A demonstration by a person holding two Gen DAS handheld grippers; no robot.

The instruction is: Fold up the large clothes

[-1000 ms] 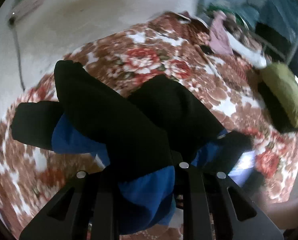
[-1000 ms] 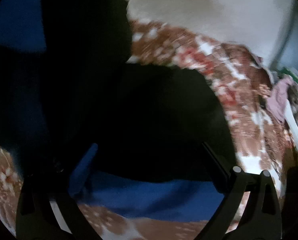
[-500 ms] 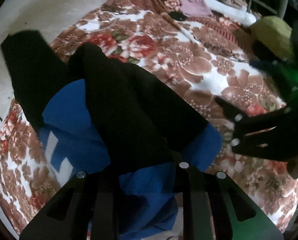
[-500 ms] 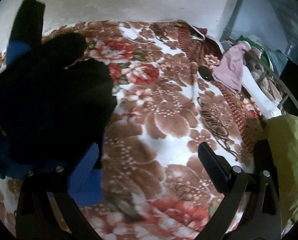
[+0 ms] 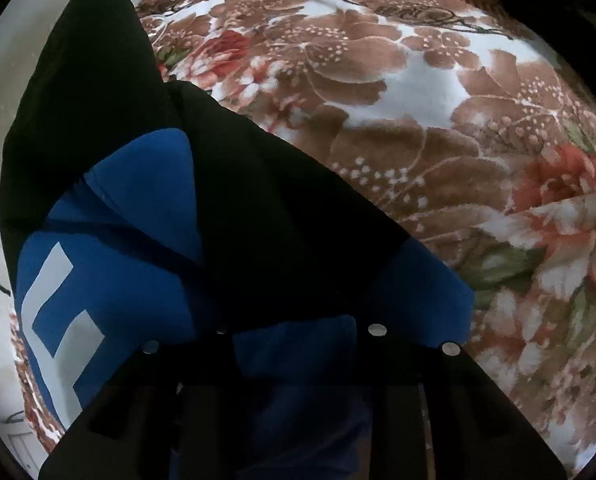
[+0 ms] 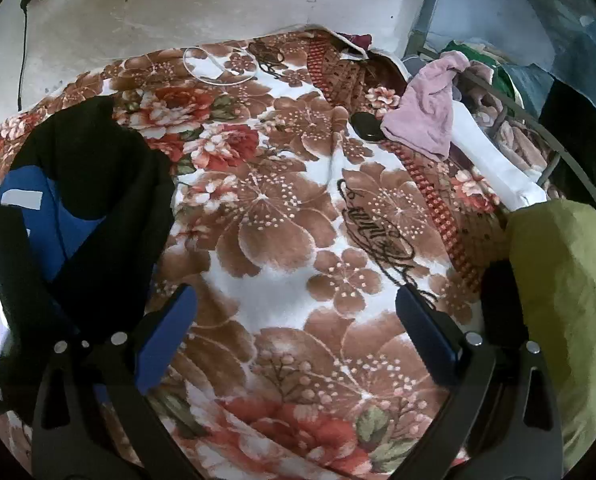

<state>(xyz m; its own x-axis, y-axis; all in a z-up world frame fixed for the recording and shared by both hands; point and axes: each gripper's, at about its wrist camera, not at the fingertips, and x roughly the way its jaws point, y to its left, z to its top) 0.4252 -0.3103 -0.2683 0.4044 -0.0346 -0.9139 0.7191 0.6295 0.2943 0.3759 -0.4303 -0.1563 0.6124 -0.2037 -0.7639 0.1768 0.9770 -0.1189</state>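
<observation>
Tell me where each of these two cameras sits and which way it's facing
Left wrist: on the left gripper, looking down its fingers, shut on the black and blue garment over the floral blanket.
Right wrist: on the right gripper, open, fingers showing, facing across the blanket toward the pink cloth.
Shared: garment, blanket.

Garment [image 5: 258, 220] hides the left gripper's [image 5: 298, 332] jaws.

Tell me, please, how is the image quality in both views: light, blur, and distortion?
Left wrist view: dim; the black and blue garment loses detail in its dark folds, and the blanket is slightly soft toward the rim. Right wrist view: brighter and sharper; the wall is evenly lit, a glare patch sits at the far left edge, and the fisheye bends the blanket outward.
</observation>
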